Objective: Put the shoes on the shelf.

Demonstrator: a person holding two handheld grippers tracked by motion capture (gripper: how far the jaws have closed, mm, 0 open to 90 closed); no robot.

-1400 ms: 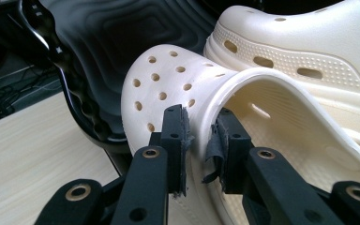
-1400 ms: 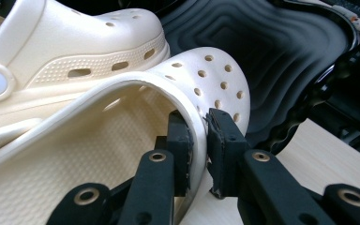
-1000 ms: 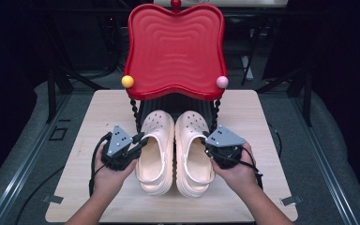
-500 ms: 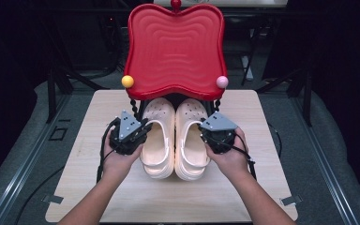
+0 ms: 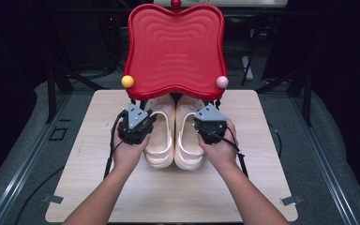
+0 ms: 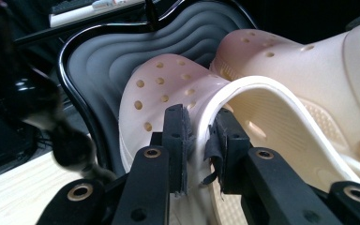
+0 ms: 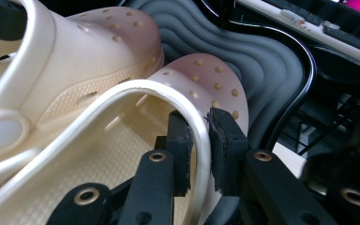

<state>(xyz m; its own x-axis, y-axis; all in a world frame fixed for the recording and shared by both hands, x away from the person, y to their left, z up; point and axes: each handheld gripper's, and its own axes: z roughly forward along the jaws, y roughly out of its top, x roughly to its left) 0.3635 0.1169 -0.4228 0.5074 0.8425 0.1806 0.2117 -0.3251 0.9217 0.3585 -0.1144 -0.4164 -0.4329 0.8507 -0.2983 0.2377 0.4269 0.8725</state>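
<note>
Two cream clogs side by side on the bench, toes toward the far edge, heels toward the person. Toes sit under a red tray w/ a wavy ribbed surface, raised above the far half of the bench. From the gripper views its underside reads dark grey w/ a glossy black rim, arching over both toes.

Left clog: left gripper clamped on its outer side wall at the rim of the foot opening; rim sits pinched between the two pads, one pad inside, one outside. Left hand wraps the gripper body.

Right clog: right gripper clamped the same way on its outer wall, rim between the pads. Right hand around the body.

Clogs touch or nearly touch along their inner sides. Cannot tell whether the soles rest on the bench.

Around: yellow ball at tray's near-left corner, pink ball at near-right, red knob on top edge. Black frame and cables behind the bench, dim.
</note>
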